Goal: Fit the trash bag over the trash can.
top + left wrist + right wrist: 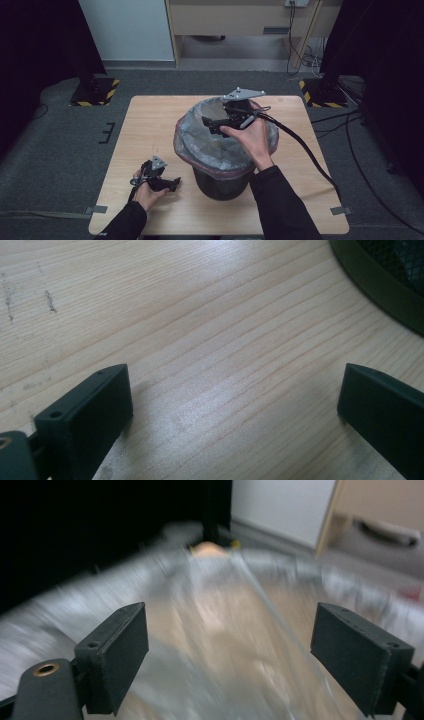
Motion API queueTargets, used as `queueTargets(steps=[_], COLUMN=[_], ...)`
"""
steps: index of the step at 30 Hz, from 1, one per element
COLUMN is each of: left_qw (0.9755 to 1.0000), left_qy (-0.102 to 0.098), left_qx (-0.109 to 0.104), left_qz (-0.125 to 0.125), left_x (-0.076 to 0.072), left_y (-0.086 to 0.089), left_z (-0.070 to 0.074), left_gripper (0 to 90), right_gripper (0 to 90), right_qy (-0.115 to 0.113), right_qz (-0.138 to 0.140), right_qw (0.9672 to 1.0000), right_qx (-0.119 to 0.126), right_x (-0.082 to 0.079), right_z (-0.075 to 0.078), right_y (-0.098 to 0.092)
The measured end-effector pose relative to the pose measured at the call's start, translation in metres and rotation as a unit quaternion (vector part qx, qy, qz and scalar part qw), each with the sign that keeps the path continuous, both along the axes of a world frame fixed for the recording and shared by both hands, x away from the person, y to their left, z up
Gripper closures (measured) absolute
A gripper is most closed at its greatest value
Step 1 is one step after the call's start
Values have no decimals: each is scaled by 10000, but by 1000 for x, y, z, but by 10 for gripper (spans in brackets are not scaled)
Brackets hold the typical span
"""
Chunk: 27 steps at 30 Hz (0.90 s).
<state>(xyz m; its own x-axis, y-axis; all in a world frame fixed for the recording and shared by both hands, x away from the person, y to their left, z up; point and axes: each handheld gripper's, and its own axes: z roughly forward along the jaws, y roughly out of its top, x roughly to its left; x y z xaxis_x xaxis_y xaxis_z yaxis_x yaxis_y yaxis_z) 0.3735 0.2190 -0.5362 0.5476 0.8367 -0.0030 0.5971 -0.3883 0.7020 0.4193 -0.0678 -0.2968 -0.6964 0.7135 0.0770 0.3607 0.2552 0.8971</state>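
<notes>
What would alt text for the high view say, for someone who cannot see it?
A person's right hand holds an open gripper over a dark bin lined with a clear bag, in the middle of a wooden table. The left hand rests an open gripper on the table beside the bin, with nothing between its jaws.

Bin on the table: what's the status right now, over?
Left gripper open on the table. Right gripper open over the bin, inside its liner. Nothing in the way.
</notes>
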Motion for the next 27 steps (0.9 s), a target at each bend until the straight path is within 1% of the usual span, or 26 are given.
queueTargets(steps=[2, 3, 4, 5, 8, 9, 11, 12, 14, 15, 17, 18, 19, 20, 21, 22, 24, 25, 26, 27], left_qw=[10000, 10000, 10000, 10000, 10000, 10000, 10000, 10000, 10000, 10000, 10000, 10000, 10000, 10000, 10000, 10000, 10000, 10000, 10000, 10000], left_qy=[-13, -13, -11, -11, -11, -13, -13, -13, -12, -13, -12, -11, -14, -8, -61, -51, -58, -59, -61, -61], left_qx=[-4, 18, 18, 18, 19, 19, 16, 16, 17, 15, 14, 19, 12, 8, -14, -24, -8, -10, -8, -8], left_qz=[6, -11, -10, -9, -8, -9, -5, -4, -3, -1, -1, -1, 1, -2, 11, 13, 8, 8, 9, 7], left_x=[0, 0, 0, 0, 0, 0, 0, 0, 0, 0, 0, 0, 0, 0, 0, 0, 0, 0, 0, 0], left_y=[0, 0, 0, 0, 0, 0, 0, 0, 0, 0, 0, 0, 0, 0, 0, 0, 0, 0, 0, 0], left_z=[0, 0, 0, 0, 0, 0, 0, 0, 0, 0, 0, 0, 0, 0, -1, -1, -1, -1, -1, -1], left_gripper=[0, 0, 0, 0, 0, 0, 0, 0, 0, 0, 0, 0, 0, 0, 0, 0, 0, 0, 0, 0], right_gripper=[157, 162, 161, 162, 161, 161, 162, 161, 162, 162, 163, 164, 165, 166, 166, 168, 169, 171, 171, 172], right_qy=[-195, -275, -375, -462, -777, -877, -1098, -1172, -1281, -1323, -1365, -1374, -1399, -1428, -1463, -1473, -1481, -1472, -1418, -1351], right_qz=[-8, -19, -32, -46, -213, -315, -530, -615, -879, -961, -1185, -1319, -1395, -1531, -1657, -1779, -2043, -2131, -2201, -2301], right_qw=[9997, 9993, 9983, 9973, 9940, 9922, 9883, 9867, 9822, 9807, 9769, 9745, 9731, 9706, 9683, 9663, 9608, 9591, 9583, 9573], right_qx=[116, 239, 452, 571, 737, 825, 913, 947, 1055, 1073, 1142, 1188, 1183, 1189, 1162, 1135, 1145, 1141, 1144, 1109], right_x=[-4, -6, -8, -9, -13, -14, -15, -15, -15, -15, -14, -14, -13, -13, -13, -13, -13, -13, -13, -12], right_z=[10, 14, 18, 21, 32, 35, 41, 43, 47, 48, 47, 46, 45, 42, 39, 35, 25, 18, 13, 4], right_y=[0, -1, -2, -4, -11, -14, -25, -29, -44, -50, -65, -76, -83, -92, -102, -111, -132, -140, -146, -156])
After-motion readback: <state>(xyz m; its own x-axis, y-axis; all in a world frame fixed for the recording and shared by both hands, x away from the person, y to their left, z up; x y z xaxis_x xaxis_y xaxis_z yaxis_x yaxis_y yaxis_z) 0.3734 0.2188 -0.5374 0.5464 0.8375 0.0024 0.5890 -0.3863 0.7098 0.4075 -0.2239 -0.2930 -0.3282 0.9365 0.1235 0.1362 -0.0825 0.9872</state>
